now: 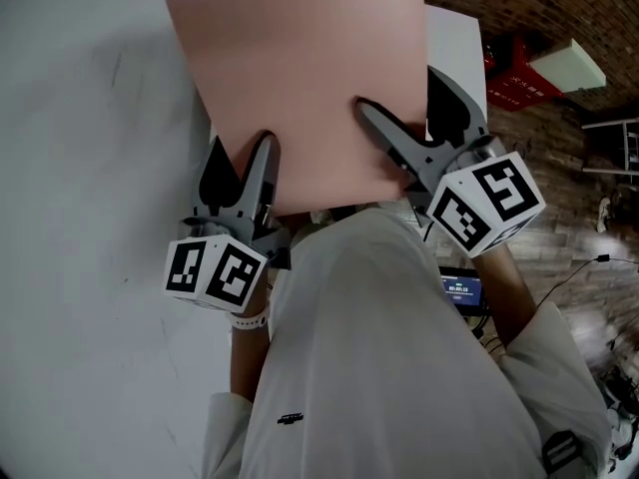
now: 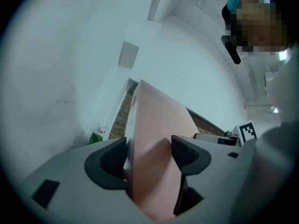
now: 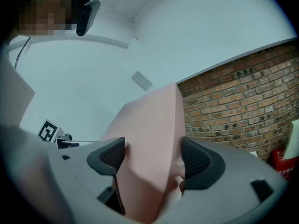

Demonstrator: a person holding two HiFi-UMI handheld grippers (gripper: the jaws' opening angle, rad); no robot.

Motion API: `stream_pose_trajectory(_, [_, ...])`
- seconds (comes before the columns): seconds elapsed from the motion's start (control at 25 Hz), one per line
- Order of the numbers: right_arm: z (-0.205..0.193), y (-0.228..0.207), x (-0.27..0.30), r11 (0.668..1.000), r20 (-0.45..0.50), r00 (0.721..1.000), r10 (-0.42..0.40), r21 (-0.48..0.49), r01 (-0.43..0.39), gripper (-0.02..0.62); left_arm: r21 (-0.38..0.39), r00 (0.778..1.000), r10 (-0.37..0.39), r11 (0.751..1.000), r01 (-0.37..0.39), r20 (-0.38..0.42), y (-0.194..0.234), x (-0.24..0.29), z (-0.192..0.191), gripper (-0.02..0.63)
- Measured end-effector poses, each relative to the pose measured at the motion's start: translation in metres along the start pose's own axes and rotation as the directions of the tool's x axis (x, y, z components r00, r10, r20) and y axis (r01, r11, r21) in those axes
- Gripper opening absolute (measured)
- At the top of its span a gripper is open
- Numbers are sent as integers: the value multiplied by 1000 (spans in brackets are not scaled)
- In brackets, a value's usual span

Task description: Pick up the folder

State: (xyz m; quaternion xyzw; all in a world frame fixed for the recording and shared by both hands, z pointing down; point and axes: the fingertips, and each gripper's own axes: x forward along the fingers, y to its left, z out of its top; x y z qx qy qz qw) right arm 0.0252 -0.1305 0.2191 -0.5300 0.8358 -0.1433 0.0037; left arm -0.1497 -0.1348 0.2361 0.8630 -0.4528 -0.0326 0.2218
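A large pink folder (image 1: 300,78) is held up off the white table (image 1: 80,168), its broad face towards the head view. My left gripper (image 1: 242,163) is shut on its near edge at the lower left, one finger on top and one beneath. My right gripper (image 1: 399,98) is shut on the lower right edge in the same way. In the left gripper view the folder (image 2: 154,125) runs up between the pads of the left gripper (image 2: 149,155). In the right gripper view the folder (image 3: 149,125) bows between the pads of the right gripper (image 3: 153,157).
A white sheet (image 1: 454,48) lies under the folder's right side. A red box (image 1: 514,68) and a pale block (image 1: 569,65) stand by the brick wall at the right. A small lit screen (image 1: 461,289) sits below my right hand. Cables trail on the floor at the right.
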Motion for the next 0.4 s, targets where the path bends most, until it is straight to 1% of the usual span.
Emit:
stream_pose_trajectory(0.24, [-3, -2, -5, 1000, 17, 1000, -8, -8, 8, 359, -20, 1000, -24, 1000, 24, -10, 2, 3, -6, 310])
stream_pose_trajectory(0.4, [-10, -8, -7, 1000, -2, 1000, -14, 2, 14, 356, -24, 1000, -18, 1000, 18, -20, -1, 5, -14, 310])
